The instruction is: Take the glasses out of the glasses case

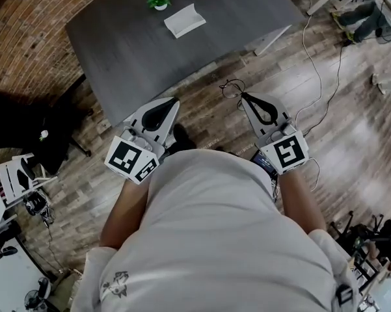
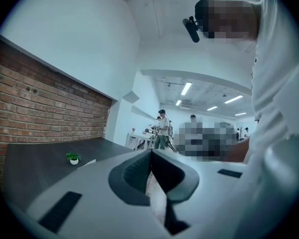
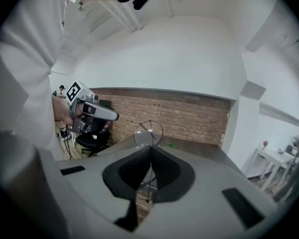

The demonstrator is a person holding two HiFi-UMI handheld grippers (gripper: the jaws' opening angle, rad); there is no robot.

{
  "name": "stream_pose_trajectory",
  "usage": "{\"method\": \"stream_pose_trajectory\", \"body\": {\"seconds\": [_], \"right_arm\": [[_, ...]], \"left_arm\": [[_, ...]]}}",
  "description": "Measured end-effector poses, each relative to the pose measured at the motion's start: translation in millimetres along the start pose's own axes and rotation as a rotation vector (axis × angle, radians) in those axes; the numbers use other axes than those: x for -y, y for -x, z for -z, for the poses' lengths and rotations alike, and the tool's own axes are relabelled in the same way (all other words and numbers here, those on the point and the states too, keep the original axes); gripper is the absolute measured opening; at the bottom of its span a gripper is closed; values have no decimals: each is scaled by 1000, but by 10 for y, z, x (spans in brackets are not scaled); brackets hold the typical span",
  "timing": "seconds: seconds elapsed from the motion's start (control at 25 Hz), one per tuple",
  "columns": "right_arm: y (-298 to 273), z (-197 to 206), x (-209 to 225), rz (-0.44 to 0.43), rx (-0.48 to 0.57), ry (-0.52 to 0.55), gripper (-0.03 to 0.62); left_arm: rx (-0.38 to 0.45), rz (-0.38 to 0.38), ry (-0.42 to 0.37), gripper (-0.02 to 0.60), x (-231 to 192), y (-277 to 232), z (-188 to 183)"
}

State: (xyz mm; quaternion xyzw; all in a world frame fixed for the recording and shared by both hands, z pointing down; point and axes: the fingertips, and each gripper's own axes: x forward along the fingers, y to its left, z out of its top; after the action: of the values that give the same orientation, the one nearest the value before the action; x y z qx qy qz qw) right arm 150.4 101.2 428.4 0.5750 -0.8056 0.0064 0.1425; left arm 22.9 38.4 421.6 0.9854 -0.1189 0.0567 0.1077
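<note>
Floor (image 1: 351, 142): wood-plank; cables (image 1: 312, 64) are run across it at R of head view.
Table (image 1: 182, 64): dark grey top, set beside brick wall (image 1: 26, 25), well ahead of the person.
Shirt (image 1: 228, 239): white; lower head view is filled by it; both forearms are extended fwd.
Chair (image 1: 45, 135): black, at L of table.
L gripper (image 1: 176, 100): held over floor, just short of table's near edge. Jaws are pressed together w/ nothing btwn them, as seen in left gripper view.
R gripper (image 1: 242, 95): held over floor, well apart from L gripper. Jaws are clenched on the thin wire frame of the glasses (image 1: 230, 88).
Glasses case (image 1: 184, 20): white, laid on table's far part, near plant (image 1: 159, 2), well apart from both grippers. Open or closed: cannot be told.
Glasses: round lenses, thin dark wire. Carried at R gripper tips, in air over floor, off the table. In right gripper view, one round lens is seen above the jaw tips.
Plant: small, green, in white pot, near table's far edge.
</note>
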Motion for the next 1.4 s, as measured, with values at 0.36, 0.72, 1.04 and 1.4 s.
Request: {"method": "stream_pose_trajectory", "body": {"seconds": [0.36, 0.72, 1.04, 1.4], "right_arm": [[730, 175, -186, -30, 28, -20, 14], [1233, 329, -364, -53, 35, -26, 14], [1428, 392, -394, -54, 41, -31, 14], [1478, 486, -363, -45, 25, -46, 14]], "left_arm": [[7, -1, -20, 11, 805, -21, 93], [12, -18, -10, 11, 1318, 52, 271], [14, -27, -21, 11, 1522, 83, 295], [23, -28, -27, 11, 1565, 71, 291]]}}
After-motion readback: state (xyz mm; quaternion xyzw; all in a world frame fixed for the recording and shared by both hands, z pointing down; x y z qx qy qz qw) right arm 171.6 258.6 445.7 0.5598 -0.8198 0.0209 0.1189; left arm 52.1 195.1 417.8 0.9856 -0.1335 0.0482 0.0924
